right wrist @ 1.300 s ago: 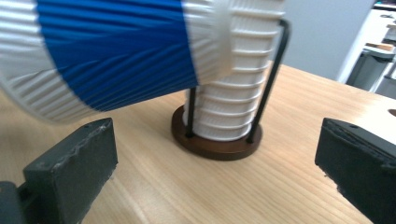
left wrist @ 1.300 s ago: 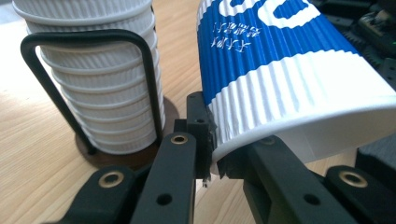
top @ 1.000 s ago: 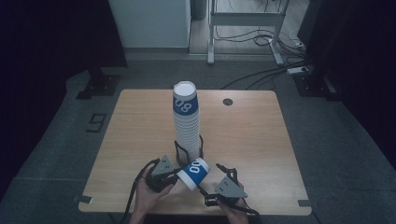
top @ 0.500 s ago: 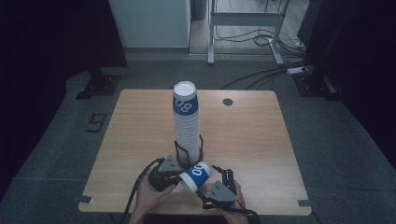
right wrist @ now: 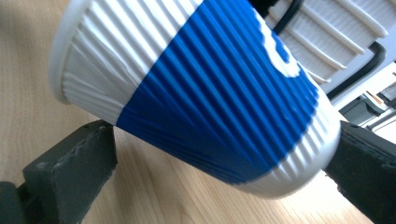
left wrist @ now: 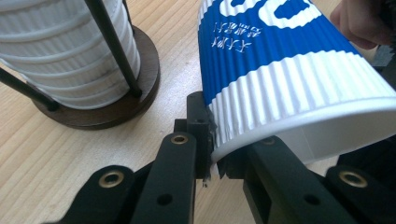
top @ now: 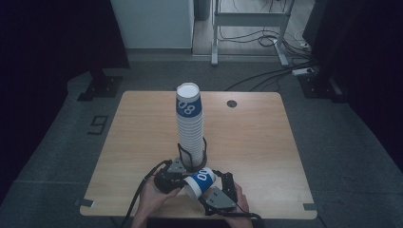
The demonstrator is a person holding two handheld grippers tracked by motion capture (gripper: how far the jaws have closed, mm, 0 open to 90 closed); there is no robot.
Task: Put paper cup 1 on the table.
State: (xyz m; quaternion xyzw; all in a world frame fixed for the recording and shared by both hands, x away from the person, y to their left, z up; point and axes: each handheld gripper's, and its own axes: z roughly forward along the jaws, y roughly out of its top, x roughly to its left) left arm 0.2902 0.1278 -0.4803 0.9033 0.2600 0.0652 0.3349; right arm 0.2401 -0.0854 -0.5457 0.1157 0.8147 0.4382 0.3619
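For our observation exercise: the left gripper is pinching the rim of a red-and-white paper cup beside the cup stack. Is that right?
Not quite: the paper cup is blue and white, not red. The left gripper view shows the left gripper pinching its rim, beside the cup stack.

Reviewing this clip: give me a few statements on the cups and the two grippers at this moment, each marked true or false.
1. The left gripper pinches the rim of the loose paper cup. True.
2. The loose paper cup stands upright on the table. False: it lies tilted on its side, held above the wood.
3. The cup stack sits in a wire holder on a round dark base. True.
4. The right gripper has shut flat with nothing between its fingers. False: they stand wide apart, with the cup between them.
5. The loose cup is plain white. False: it has a blue band with white print.
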